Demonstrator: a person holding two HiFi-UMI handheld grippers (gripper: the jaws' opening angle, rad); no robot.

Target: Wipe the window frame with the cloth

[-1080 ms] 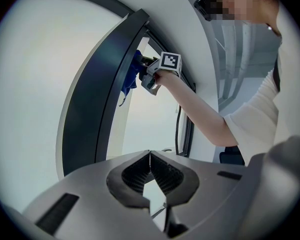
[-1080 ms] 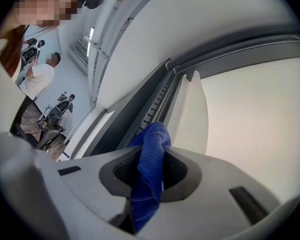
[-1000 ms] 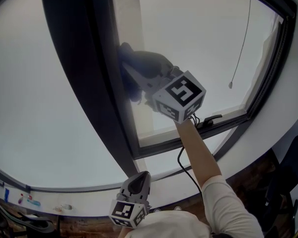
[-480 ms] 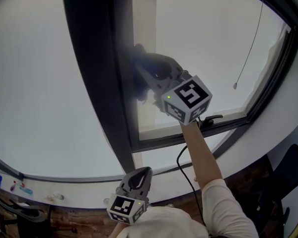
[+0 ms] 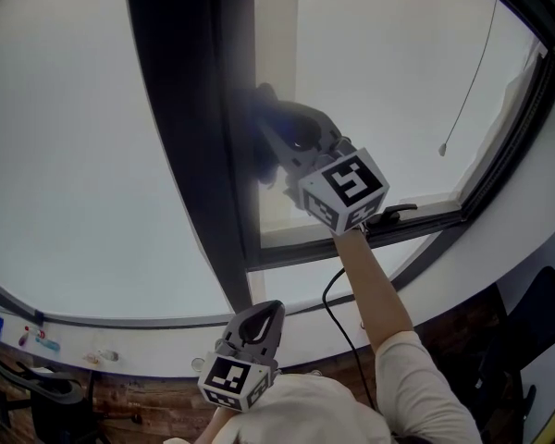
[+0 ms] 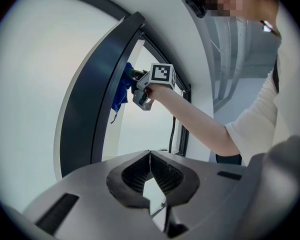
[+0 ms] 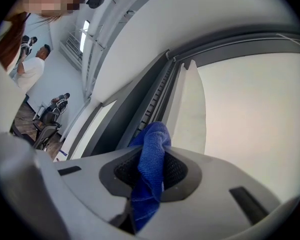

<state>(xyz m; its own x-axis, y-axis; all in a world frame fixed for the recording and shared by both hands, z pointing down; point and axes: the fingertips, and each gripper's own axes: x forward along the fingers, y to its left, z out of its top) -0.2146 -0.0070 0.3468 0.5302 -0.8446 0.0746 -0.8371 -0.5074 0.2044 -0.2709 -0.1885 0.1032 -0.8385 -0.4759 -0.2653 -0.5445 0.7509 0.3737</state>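
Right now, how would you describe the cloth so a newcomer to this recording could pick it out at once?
Start at the dark upright bar of the window frame. Against its right edge, about halfway up, sits the cloth, clamped in the right gripper. It is the only bright blue, soft thing there; its neighbours are hard and grey, white or black.

Pull cord (image 5: 477, 67) hanging at glass right side, small weight (image 5: 441, 149) at its end. Black window handle (image 5: 395, 216) low on sash. Small coloured items (image 5: 46, 344) on sill at lower left, office chair (image 5: 51, 398) below. Far back in right gripper view: standing person in white top (image 7: 32, 66), chairs (image 7: 46, 131) nearby.
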